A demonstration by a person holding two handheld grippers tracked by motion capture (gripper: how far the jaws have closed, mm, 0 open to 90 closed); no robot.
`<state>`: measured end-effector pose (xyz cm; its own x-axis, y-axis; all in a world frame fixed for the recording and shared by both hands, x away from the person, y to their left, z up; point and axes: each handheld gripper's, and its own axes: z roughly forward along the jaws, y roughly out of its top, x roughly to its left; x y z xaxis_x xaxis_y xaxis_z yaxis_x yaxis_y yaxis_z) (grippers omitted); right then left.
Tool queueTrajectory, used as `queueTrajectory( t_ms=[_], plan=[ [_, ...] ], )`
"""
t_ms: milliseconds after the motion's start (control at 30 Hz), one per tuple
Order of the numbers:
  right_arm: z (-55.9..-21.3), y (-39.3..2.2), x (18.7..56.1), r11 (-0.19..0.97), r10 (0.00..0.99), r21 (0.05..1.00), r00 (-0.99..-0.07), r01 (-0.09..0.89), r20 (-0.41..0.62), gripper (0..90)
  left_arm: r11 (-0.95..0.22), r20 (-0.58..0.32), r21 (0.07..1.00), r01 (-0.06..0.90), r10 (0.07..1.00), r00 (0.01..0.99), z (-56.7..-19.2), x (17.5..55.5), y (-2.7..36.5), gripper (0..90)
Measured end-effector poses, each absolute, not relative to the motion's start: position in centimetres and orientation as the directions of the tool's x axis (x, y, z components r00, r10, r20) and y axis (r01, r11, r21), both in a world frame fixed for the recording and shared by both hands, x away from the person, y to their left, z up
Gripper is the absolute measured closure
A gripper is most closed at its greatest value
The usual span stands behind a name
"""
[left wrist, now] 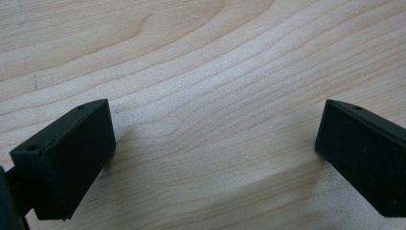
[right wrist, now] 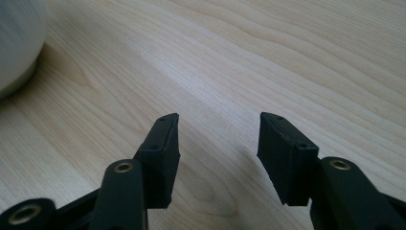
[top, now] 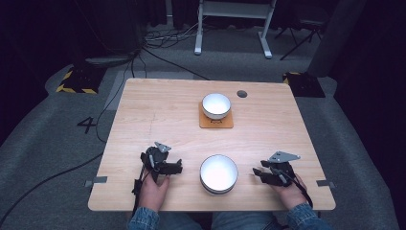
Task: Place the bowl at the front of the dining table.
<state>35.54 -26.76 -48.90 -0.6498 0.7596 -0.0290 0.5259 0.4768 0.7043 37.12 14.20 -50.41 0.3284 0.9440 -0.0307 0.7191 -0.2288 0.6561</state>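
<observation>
Before me two white bowls [top: 219,173], one [top: 216,105] on a coaster [top: 216,121]; left gripper [left wrist: 210,143] and right gripper [right wrist: 219,143] both apart, empty.

two bowls [top: 216,105], one coaster [top: 216,122], two tongs [top: 178,167]

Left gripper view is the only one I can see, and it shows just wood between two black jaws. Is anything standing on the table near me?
Observer: Yes. In the high view a white bowl stands at the near edge of the table, between the left gripper and the right gripper.
Operator: Is it the only bowl?
Observer: No. A second white bowl sits farther back on an orange coaster.
Operator: Does the right gripper hold anything?
Observer: No. In the right gripper view its jaws stand apart over bare wood, with the near bowl's side at that picture's left edge.
</observation>
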Motion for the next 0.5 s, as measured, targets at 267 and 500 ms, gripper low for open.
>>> queueTrajectory(
  t_ms=[267,500],
  plan=[
    [-49.8,-26.7,35.2,0.452,0.767,0.729,-0.641,0.514,-0.023,44.9,-0.227,-0.032,0.657,0.719,0.944,0.328,-50.4,37.1,14.2,0.2],
    [-50.4,-26.7,35.1,0.424,0.780,0.757,-0.625,0.498,-0.026,30.2,-0.225,-0.035,0.655,0.721,0.944,0.327,-50.4,37.1,14.2,0.2]
  ],
)
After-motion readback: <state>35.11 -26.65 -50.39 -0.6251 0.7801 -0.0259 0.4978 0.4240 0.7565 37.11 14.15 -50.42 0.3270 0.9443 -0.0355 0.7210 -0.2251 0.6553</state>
